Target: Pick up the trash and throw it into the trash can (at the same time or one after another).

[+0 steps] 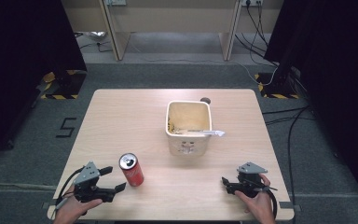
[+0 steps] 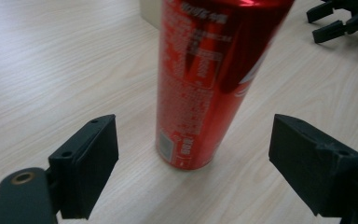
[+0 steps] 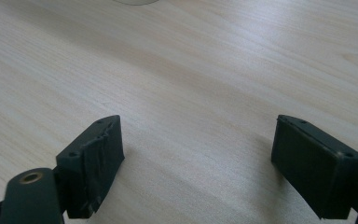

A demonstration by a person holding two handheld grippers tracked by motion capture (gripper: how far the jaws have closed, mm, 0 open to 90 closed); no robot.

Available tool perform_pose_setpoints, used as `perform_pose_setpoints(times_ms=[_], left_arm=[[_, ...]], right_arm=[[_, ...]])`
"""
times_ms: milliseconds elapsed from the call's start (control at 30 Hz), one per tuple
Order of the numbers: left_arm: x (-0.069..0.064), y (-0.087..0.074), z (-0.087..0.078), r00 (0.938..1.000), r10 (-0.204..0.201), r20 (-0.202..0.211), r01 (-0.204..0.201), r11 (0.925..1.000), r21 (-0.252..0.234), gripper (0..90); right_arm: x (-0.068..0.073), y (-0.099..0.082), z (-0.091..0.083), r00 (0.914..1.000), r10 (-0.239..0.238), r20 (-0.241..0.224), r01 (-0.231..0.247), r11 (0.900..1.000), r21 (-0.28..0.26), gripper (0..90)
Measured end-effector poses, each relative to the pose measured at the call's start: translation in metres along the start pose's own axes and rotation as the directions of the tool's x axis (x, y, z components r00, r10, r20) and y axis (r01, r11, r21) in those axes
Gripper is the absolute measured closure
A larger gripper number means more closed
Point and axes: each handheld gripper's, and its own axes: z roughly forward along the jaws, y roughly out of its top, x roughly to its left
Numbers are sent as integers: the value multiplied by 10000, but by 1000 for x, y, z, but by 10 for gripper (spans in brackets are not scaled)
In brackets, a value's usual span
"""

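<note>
Left gripper (image 1: 110,179): near table (image 1: 121,112) front-left edge, jaws spread, gripping nothing. Red can (image 1: 131,169): upright just beyond them, untouched. Cream bin (image 1: 189,127): centre, bare wood all round. Right gripper (image 1: 227,183): front-right edge, jaws spread, empty.

one red can (image 1: 131,169), one cream container (image 1: 189,127), two grippers, one table (image 1: 121,116)
</note>
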Motion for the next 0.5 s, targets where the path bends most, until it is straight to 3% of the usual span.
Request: perform_pose_setpoints(times_ms=[500], left_arm=[[-13, 21, 11, 9992, 315, 242, -310, 9993, -223, 156]], right_arm=[[0, 0, 0, 10000, -6, -16, 6, 10000, 6, 168]])
